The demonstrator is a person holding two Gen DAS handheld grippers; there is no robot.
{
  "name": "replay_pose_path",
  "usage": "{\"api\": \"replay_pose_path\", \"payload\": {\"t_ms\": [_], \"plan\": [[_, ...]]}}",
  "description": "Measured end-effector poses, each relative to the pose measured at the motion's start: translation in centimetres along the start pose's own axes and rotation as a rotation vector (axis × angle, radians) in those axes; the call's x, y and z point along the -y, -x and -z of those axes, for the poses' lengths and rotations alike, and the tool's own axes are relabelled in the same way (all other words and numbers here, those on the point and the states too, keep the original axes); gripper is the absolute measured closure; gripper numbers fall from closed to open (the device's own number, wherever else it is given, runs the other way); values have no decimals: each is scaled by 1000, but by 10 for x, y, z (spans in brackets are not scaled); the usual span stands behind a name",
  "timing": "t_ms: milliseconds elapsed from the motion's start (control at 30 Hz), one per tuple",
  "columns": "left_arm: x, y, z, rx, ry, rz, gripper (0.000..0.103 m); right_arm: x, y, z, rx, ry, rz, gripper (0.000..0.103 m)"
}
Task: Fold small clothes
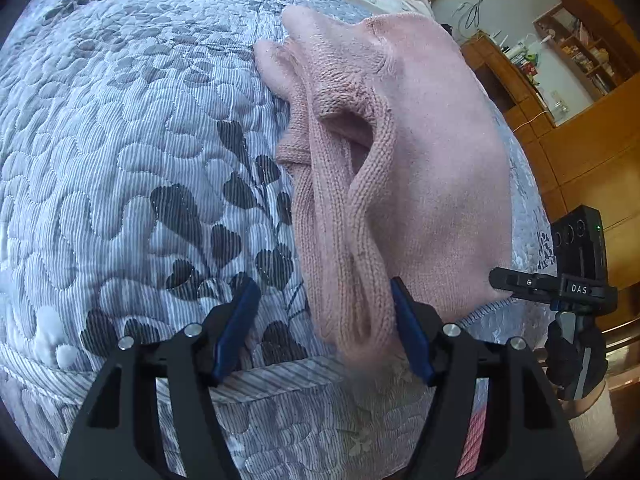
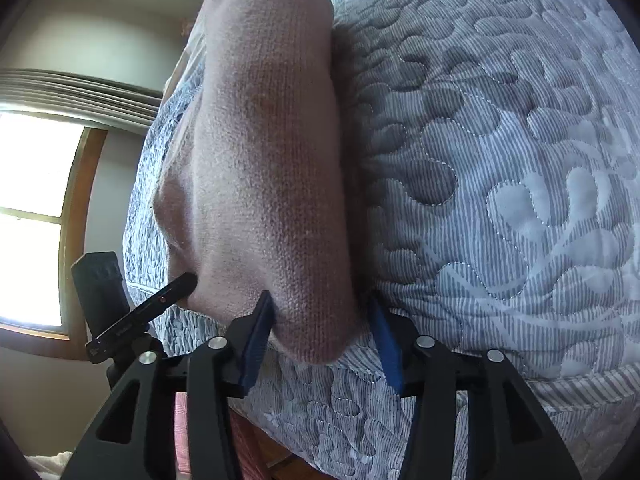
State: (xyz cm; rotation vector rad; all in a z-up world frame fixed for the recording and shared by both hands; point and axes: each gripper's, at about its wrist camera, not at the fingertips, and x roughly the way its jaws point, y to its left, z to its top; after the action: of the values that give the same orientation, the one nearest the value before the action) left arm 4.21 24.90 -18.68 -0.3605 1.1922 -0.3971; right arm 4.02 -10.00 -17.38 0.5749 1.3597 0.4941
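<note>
Lying between both sets of spread jaws, the pink knit garment (image 1: 420, 152) rests on the quilted bed (image 1: 120, 160); the right gripper (image 1: 520, 280) reads "DAS".

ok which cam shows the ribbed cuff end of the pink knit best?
Left wrist. The pink knit garment's ribbed cuff runs lengthwise toward the open left gripper, ribs and folds visible. Right wrist shows only the garment's smooth folded surface and no ribbing.

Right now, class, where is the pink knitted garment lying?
The pink knitted garment lies on the grey quilted bedspread near its front edge, right of centre in the left wrist view, its near end between the open fingers of each hand-held gripper.
</note>
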Motion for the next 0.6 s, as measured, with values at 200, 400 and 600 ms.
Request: {"api": "replay_pose_path", "payload": {"t_ms": [200, 400, 600], "plan": [[18, 21, 8, 12, -13, -70, 35, -25, 17, 24, 57, 65, 146, 30], [30, 39, 21, 22, -16, -126, 30, -50, 31, 46, 120, 128, 305, 17], [43, 52, 33, 14, -9, -164, 29, -75, 33, 59, 154, 170, 431, 15]]}}
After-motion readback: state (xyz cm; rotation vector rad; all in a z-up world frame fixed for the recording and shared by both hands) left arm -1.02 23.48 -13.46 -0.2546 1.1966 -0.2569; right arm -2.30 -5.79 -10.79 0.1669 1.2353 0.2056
